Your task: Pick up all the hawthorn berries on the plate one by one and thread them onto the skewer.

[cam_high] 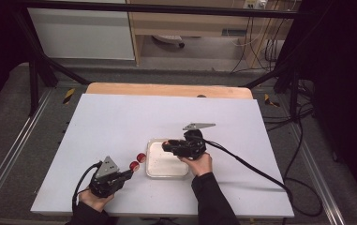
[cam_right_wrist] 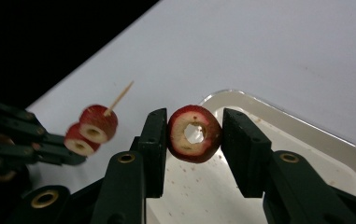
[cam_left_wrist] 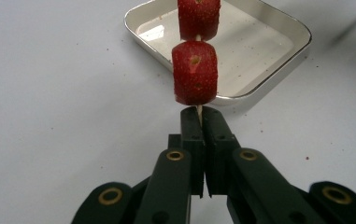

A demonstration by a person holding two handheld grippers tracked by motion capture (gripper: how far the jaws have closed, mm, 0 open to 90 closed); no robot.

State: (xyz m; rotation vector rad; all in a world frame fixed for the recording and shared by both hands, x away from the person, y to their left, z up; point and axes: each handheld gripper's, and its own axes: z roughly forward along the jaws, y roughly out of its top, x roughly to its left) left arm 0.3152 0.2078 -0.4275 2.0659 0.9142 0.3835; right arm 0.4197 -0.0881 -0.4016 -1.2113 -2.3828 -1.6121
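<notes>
- Skewer [cam_left_wrist: 199, 110]: thin wooden stick, butt end pinched between the left gripper [cam_left_wrist: 202, 122] jaws, which are closed tight on it.
- Two red strawberry pieces sit on the stick. Near piece [cam_left_wrist: 195, 72] is just above the jaw tips, far piece [cam_left_wrist: 199, 18] just past it, with a short bit of bare stick between them.
- High view: left gripper [cam_high: 128, 172] sits at 7 o'clock on the table, and the two pieces [cam_high: 137, 161] run toward 1 o'clock, stopping just short of the tray's left edge.
- Strawberry ring [cam_right_wrist: 194, 133]: cored slice, pale inside with a hole through the middle, sitting between the right gripper [cam_right_wrist: 193, 140] jaws. Left jaw touches it. Right jaw looks to be at its edge, so it appears grasped, but I cannot tell how firmly.
- Tray [cam_high: 153, 172]: shallow white square dish with rounded corners, near table centre, speckled with red bits. Right gripper [cam_high: 167, 145] hovers over its 1 o'clock corner, hand behind it at 5 o'clock.
- Right gripper view adds: the skewer's pointed tip [cam_right_wrist: 121, 96] sticks out bare beyond the far piece, at 9 o'clock from the ring, with a gap between them.
- Left gripper view adds: the tray rim lies directly behind the loaded stick.
- Table [cam_high: 120, 122]: white top, wooden strip at the far edge. Black cable [cam_high: 260, 173] trails from the right gripper toward 4 o'clock.
</notes>
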